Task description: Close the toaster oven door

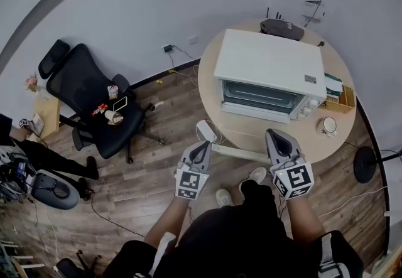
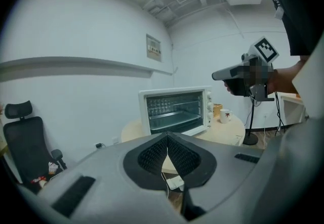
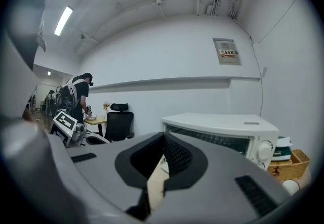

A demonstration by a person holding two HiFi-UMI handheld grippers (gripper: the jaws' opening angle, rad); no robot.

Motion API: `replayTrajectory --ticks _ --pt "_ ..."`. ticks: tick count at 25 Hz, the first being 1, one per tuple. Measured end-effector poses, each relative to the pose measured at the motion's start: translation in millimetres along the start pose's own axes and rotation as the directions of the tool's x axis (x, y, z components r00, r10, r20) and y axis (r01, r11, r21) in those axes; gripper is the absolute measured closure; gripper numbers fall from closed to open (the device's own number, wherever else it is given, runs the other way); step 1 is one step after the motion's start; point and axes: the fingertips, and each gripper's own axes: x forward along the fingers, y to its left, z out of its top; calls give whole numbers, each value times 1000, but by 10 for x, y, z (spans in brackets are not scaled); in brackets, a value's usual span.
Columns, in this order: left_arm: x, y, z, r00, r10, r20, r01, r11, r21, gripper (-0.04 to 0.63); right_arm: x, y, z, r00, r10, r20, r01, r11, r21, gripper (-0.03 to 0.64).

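A white toaster oven stands on a round wooden table. In the left gripper view its dark inside with racks shows on the toaster oven, and its door looks folded down at the front. Both grippers hang in the air in front of the table, apart from the oven. The left gripper is shut and empty, and its pads meet at the left gripper's tip. To the right of it, the right gripper is also shut on nothing, with the oven ahead of its tip.
A white mug and a wicker basket sit on the table right of the oven. A white plug block lies at the table's near left edge. A black office chair stands left, and a round stand base right.
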Motion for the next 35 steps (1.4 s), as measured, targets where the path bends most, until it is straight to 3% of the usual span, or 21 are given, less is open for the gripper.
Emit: replayTrajectory --ticks 6,9,11,14,16,18,20,26,28,32,35 --pt "99 -72 -423 991 -13 -135 33 988 153 588 -34 -23 -157 1000 0 -31 1 1000 13 620" --pt "145 -113 -636 977 2 -214 63 952 299 588 -73 -21 -236 999 7 -47 -6 1000 17 620" --pt "182 -175 -759 966 4 -257 105 907 408 588 -94 -36 -269 998 7 -56 -6 1000 19 620" --pt "231 -274 -937 950 6 -313 175 819 546 578 -101 -45 -276 998 8 -63 -7 1000 16 620" --pt "244 -314 -1054 938 29 -345 207 751 627 508 -104 -48 -276 998 10 -66 -9 1000 9 620" --pt "254 -333 -1131 931 71 -357 219 673 706 494 -115 -75 -293 998 4 -68 -3 1000 8 620" --pt "287 -350 -1183 927 108 -360 225 608 761 477 -129 -117 -332 997 -8 -76 9 1000 11 620" --pt "391 -371 -1339 914 182 -362 245 463 852 469 -136 -113 -381 996 -6 -85 8 1000 23 618" --pt "417 -357 -1351 915 197 -352 242 429 870 469 -144 -97 -342 998 1 -66 1 1000 21 620" --pt "469 -345 -1463 901 203 -384 269 433 860 480 -184 -106 -333 999 4 -49 -3 1000 20 618" --pt "512 -364 -1501 900 203 -386 286 393 874 486 -218 -145 -382 998 -9 -57 11 1000 28 619"
